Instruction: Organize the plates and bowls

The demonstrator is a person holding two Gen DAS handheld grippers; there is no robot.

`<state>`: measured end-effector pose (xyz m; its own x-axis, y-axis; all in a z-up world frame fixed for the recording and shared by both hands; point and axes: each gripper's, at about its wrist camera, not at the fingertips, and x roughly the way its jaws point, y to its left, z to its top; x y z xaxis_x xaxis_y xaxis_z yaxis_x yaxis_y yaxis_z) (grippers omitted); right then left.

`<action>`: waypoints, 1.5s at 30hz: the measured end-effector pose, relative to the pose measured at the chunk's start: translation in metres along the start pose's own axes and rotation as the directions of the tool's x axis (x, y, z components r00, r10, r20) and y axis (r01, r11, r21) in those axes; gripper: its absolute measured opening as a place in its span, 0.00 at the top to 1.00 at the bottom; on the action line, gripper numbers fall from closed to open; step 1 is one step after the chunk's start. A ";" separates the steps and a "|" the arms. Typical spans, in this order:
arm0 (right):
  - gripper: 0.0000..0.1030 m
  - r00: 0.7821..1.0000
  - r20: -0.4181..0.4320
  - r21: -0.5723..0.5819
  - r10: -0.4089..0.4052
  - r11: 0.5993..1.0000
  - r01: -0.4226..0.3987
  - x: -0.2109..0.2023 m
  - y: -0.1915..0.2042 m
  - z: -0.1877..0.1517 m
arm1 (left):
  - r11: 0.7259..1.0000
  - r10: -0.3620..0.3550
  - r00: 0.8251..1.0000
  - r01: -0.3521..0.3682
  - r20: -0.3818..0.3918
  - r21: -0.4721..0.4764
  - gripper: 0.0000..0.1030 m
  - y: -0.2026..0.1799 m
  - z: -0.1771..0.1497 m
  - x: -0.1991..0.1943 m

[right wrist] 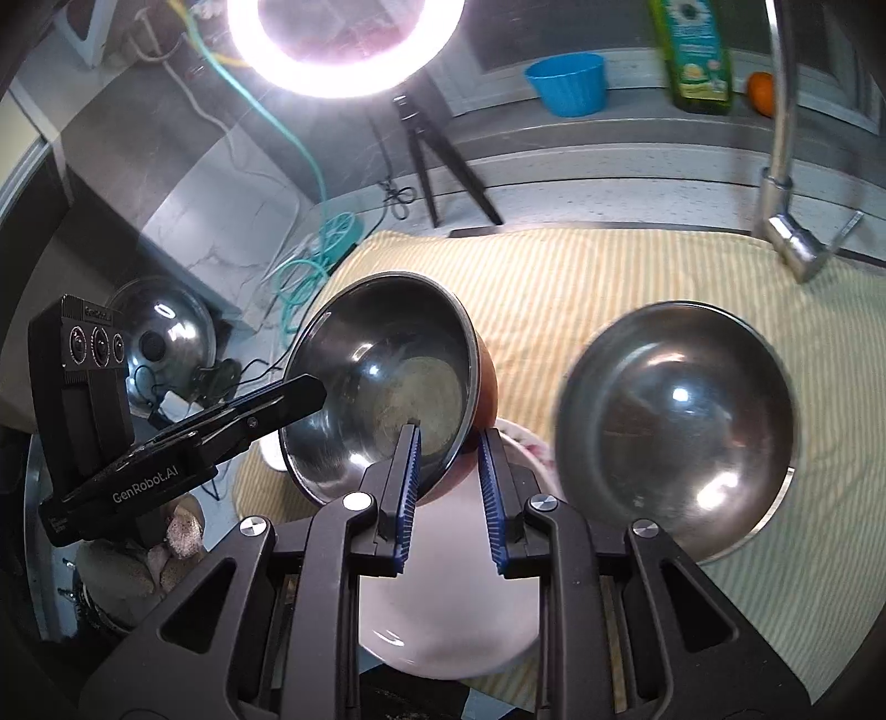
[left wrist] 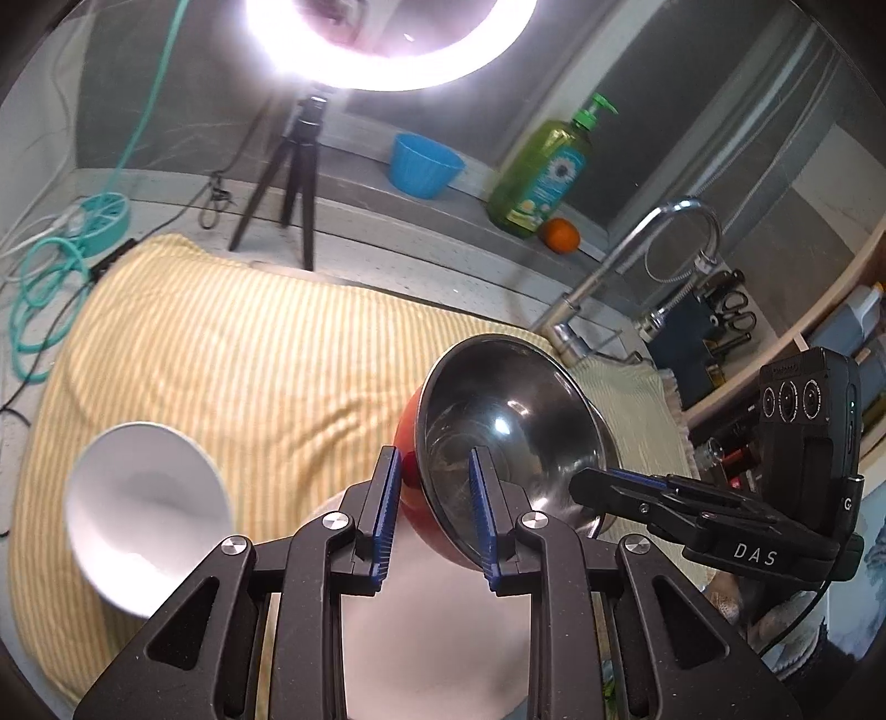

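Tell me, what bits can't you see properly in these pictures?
- Plate, right view: gripper bodies cover most of it; its rim runs under the red bowl.
- White bowl, left view: blurred, so its inside can't be made out.
- Steel bowl, right view: blurred, and a gripper arm hides its lower left edge.
- Soap bottle, right view: top cut off by the picture edge.

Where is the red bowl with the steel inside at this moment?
The red bowl is held tilted above the yellow striped towel, its rim gripped by the left gripper and the right gripper.
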<state>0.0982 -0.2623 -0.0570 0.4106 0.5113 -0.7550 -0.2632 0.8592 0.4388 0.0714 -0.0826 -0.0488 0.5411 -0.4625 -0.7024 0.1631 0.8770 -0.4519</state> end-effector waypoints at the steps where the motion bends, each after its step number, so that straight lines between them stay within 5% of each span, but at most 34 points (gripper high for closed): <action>1: 0.78 1.000 0.003 0.009 -0.009 1.000 0.009 -0.003 -0.006 0.000 | 1.000 -0.008 1.000 0.008 -0.008 0.009 0.78 -0.005 0.001 0.005; 20: 0.78 0.994 0.029 0.106 -0.103 0.989 0.100 -0.032 -0.086 -0.001 | 0.992 -0.053 0.993 0.066 -0.110 0.110 0.78 -0.066 0.008 0.074; 45: 0.78 0.987 -0.049 0.110 -0.150 0.982 0.155 -0.008 -0.125 -0.006 | 0.980 0.030 0.978 0.012 -0.207 0.201 0.78 -0.087 0.002 0.117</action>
<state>0.1223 -0.3740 -0.1090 0.4017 0.3751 -0.8354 -0.0987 0.9247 0.3677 0.1219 -0.2127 -0.0906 0.3632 -0.4526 -0.8144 0.3322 0.8795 -0.3407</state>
